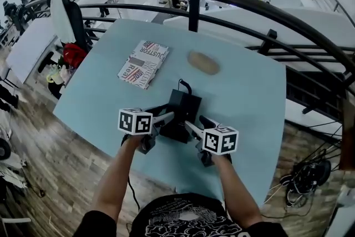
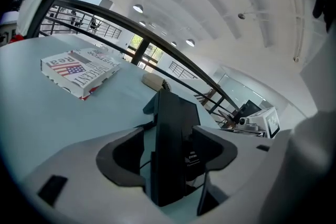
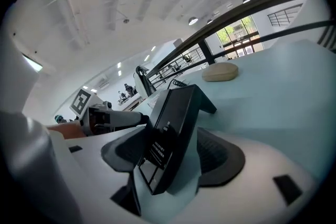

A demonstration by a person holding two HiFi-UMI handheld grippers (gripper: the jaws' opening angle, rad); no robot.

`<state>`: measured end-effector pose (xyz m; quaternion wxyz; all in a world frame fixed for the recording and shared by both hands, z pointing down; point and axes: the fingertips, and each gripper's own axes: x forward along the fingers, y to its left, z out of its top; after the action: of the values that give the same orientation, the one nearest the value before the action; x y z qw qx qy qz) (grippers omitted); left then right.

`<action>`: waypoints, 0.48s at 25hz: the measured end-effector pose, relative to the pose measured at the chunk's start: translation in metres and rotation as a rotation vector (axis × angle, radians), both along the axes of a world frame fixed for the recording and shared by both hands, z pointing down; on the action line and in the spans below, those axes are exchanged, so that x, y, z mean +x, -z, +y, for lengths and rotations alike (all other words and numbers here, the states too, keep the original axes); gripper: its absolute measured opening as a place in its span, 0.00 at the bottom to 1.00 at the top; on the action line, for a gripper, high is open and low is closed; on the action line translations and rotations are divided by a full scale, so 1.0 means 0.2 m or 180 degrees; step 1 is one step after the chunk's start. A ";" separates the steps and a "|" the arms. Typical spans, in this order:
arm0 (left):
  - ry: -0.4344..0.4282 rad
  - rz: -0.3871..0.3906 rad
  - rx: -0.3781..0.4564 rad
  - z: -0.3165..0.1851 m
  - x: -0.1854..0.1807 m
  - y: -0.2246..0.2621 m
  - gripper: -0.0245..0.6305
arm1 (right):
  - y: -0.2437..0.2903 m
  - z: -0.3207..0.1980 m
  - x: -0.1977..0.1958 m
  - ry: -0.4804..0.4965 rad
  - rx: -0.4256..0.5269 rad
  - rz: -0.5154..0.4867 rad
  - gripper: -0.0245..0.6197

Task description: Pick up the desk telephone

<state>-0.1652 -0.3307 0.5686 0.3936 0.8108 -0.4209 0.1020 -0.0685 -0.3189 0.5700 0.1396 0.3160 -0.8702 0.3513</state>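
Pale blue tabletop (image 1: 244,91) below; my left gripper (image 2: 169,155) and right gripper (image 3: 176,157) jaws stand wide; desk telephone (image 1: 183,110) between both, ungripped.

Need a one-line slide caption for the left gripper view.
Left gripper, jaws apart, straddles the black desk telephone on the pale blue table; a printed box lies beyond.

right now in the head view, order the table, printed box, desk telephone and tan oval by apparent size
1. table
2. printed box and desk telephone: about alike, and the telephone is partly covered, so no ranking between them
3. tan oval
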 end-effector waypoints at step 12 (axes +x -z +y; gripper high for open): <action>-0.0556 0.0407 -0.0304 -0.06 0.12 -0.11 0.46 | -0.14 -0.03 -0.08 0.0100 -0.0464 -0.0205 0.49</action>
<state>-0.1418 -0.3428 0.5912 0.4474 0.8296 -0.3174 0.1040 -0.0843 -0.3251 0.5990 0.1396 0.2797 -0.8513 0.4214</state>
